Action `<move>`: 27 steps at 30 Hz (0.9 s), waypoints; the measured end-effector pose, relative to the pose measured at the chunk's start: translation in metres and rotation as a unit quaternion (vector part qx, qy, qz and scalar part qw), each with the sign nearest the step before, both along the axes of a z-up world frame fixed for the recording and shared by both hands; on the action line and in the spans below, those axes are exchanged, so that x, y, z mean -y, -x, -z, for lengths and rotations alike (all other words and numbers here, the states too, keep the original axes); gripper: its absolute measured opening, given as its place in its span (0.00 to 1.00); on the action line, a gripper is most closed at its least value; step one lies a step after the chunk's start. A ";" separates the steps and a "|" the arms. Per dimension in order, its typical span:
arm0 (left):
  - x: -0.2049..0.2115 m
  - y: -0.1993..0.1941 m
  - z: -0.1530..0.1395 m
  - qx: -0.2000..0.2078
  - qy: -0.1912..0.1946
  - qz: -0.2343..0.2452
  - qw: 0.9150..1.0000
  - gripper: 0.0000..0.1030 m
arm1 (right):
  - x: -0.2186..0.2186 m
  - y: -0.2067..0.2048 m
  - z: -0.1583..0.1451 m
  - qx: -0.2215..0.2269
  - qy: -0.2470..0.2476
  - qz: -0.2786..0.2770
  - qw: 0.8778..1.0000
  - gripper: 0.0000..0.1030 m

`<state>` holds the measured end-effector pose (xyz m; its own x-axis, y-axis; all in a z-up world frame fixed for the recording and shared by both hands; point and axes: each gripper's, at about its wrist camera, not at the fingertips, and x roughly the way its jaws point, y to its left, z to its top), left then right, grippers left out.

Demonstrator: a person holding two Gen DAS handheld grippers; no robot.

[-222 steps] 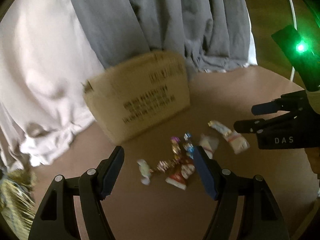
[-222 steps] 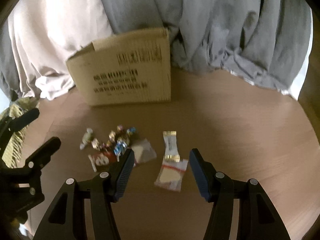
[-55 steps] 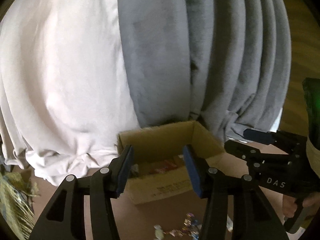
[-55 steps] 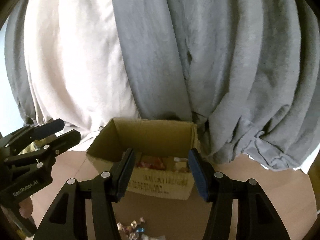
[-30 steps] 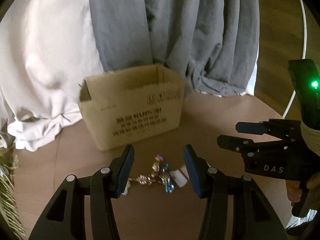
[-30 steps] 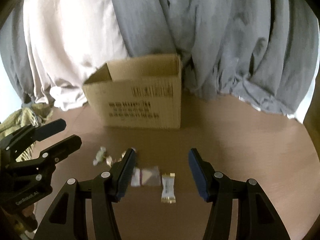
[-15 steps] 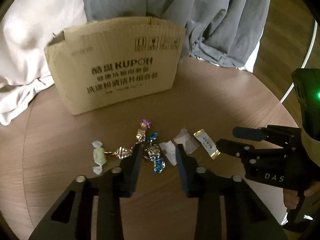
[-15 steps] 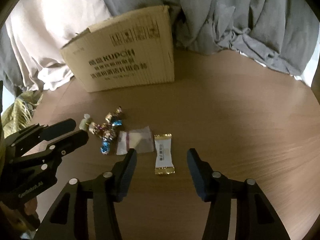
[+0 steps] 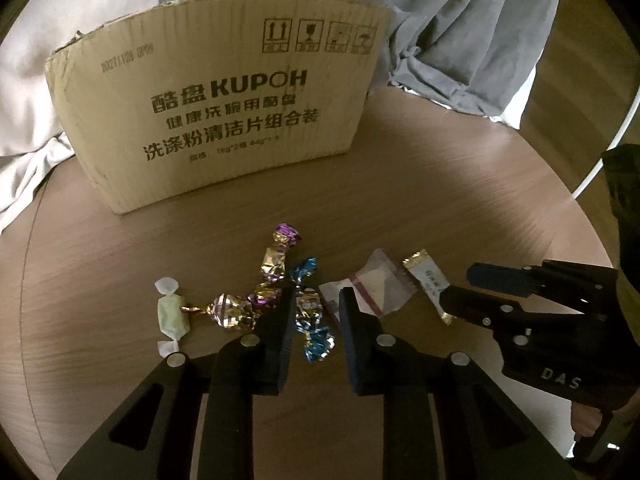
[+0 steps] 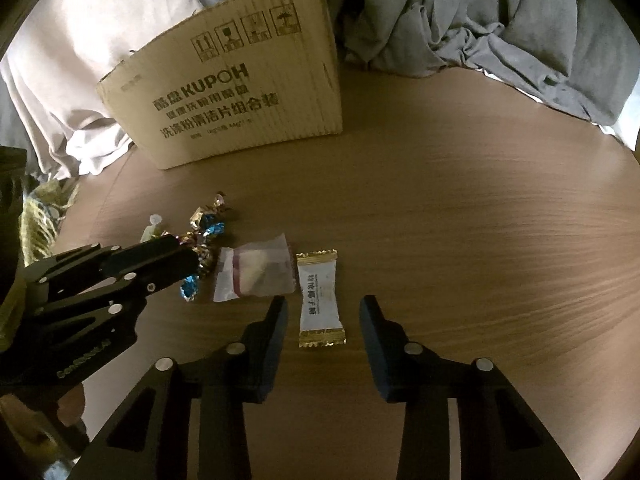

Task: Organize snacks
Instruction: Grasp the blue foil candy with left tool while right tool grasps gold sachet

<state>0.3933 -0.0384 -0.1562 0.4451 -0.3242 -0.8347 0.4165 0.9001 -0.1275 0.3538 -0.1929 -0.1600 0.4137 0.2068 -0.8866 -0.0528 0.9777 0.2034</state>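
Presently I am holding my left gripper (image 9: 314,300) low over the round wooden table (image 10: 460,220), its jaws standing narrowly apart around a blue-and-gold foil candy (image 9: 312,320) without gripping it. My right gripper (image 10: 322,312) is hovering with jaws wide on either side of a white gold-edged sachet (image 10: 320,300) — nothing is being held. A clear pouch (image 10: 256,270) is lying between candy cluster and sachet, and the cardboard box (image 9: 216,108) is standing behind them — well apart.
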 end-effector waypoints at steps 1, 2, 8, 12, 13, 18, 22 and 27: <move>0.000 -0.001 0.001 0.000 -0.003 -0.002 1.000 0.22 | 0.000 -0.001 0.000 -0.001 -0.001 0.000 1.000 0.37; 0.000 -0.002 0.002 -0.001 -0.005 -0.004 1.000 0.22 | 0.000 -0.002 0.001 -0.002 -0.001 -0.001 1.000 0.37; 0.002 -0.008 0.012 -0.016 -0.016 -0.012 1.000 0.22 | -0.001 -0.007 0.006 -0.006 -0.001 -0.004 1.000 0.37; 0.003 -0.011 0.015 -0.023 -0.014 -0.016 0.999 0.22 | -0.003 -0.011 0.011 -0.012 -0.002 -0.007 1.000 0.33; 0.003 -0.011 0.015 -0.024 -0.013 -0.017 0.999 0.22 | -0.003 -0.011 0.012 -0.012 -0.001 -0.008 1.000 0.33; 0.002 -0.011 0.015 -0.026 -0.011 -0.019 0.999 0.22 | -0.006 -0.014 0.014 -0.012 0.004 -0.010 1.000 0.26; 0.001 -0.008 0.011 -0.021 -0.009 -0.021 1.000 0.22 | -0.005 -0.013 0.014 -0.011 0.002 -0.012 1.000 0.21; -0.002 -0.001 0.000 -0.012 -0.003 -0.027 1.000 0.22 | -0.004 -0.009 0.005 0.003 0.001 -0.013 1.000 0.20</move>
<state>0.3946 -0.0363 -0.1565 0.4408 -0.2963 -0.8473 0.3650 0.9215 -0.1324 0.3627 -0.1886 -0.1655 0.4142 0.2151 -0.8844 -0.0786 0.9765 0.2007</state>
